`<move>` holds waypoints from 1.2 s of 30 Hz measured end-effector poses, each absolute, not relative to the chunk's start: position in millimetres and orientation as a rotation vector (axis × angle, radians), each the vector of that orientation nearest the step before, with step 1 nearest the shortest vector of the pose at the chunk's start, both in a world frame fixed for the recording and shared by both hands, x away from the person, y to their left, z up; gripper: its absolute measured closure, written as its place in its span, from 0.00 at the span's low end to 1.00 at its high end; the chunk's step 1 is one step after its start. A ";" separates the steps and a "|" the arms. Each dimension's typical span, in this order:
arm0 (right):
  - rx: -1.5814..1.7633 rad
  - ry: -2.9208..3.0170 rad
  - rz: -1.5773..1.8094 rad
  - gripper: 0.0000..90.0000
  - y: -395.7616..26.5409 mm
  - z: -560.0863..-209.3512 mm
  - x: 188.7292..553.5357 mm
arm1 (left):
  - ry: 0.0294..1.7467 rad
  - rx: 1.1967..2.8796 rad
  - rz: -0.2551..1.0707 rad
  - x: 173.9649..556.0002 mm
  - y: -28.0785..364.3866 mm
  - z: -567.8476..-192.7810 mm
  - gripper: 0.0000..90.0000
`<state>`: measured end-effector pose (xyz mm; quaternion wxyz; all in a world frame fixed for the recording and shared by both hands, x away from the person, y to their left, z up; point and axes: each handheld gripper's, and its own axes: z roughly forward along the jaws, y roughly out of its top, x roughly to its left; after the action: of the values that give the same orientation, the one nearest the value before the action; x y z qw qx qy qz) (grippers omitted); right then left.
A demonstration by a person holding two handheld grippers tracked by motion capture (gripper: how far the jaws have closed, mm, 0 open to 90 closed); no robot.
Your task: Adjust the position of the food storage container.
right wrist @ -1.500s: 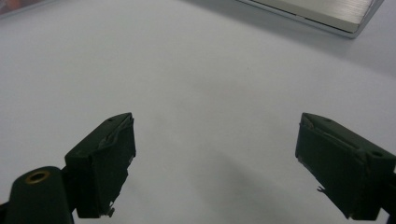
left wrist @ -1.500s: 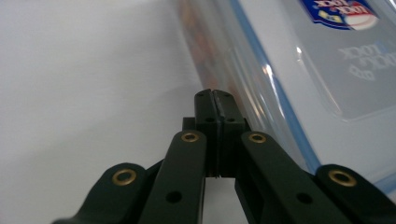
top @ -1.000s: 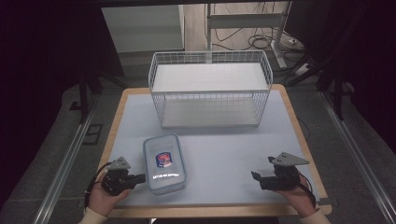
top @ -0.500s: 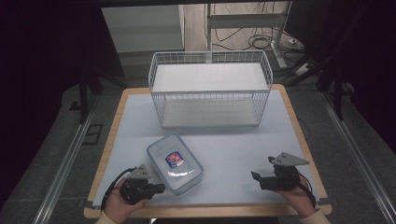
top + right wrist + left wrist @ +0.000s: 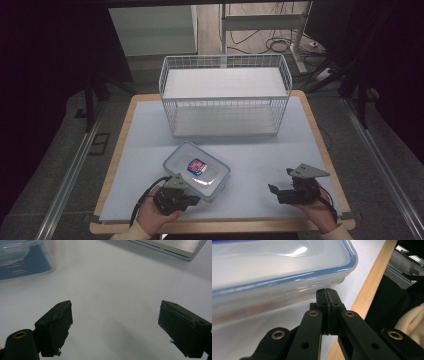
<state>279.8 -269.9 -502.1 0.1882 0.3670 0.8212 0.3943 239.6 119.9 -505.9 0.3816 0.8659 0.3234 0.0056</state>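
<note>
A clear plastic container [image 5: 196, 170] with a blue-rimmed lid and a red-and-blue label lies slantwise on the table's front half. My left gripper [image 5: 194, 198] is at its near edge, held in a hand. In the left gripper view the jaws [image 5: 327, 293] are shut with nothing between them, their tip right at the container's side wall [image 5: 274, 297]. My right gripper [image 5: 280, 181] rests at the front right, open and pointing left. Its jaws [image 5: 116, 315] stand wide over bare table, with the container [image 5: 22, 260] farther off.
A white wire basket [image 5: 225, 95] stands at the back of the table, its open side facing the front; its base edge [image 5: 170, 246] shows in the right gripper view. The table's wooden rim [image 5: 372, 282] runs close beside the left gripper.
The left hand has moved right along the front edge, up against the container. The container has slid right and turned to lie slantwise. The right gripper has stayed put.
</note>
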 end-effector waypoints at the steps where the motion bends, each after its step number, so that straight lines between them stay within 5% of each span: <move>1: 1.032 2.310 1.109 0.14 -269.9 -502.1 279.8 | 0.825 2.209 0.014 239.6 119.9 -505.9 1.00; 14: 1.032 2.314 1.109 0.14 -271.2 -502.4 280.5 | 0.809 2.223 0.077 263.8 61.0 -504.6 1.00; 36: 1.040 2.320 1.104 0.14 -273.6 -503.1 281.8 | 0.827 2.158 0.089 282.6 30.1 -502.9 1.00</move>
<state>281.8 -273.6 -503.1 0.1840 0.3690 0.8226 0.3916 282.6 30.1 -502.9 0.4027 0.8542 0.3272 0.0354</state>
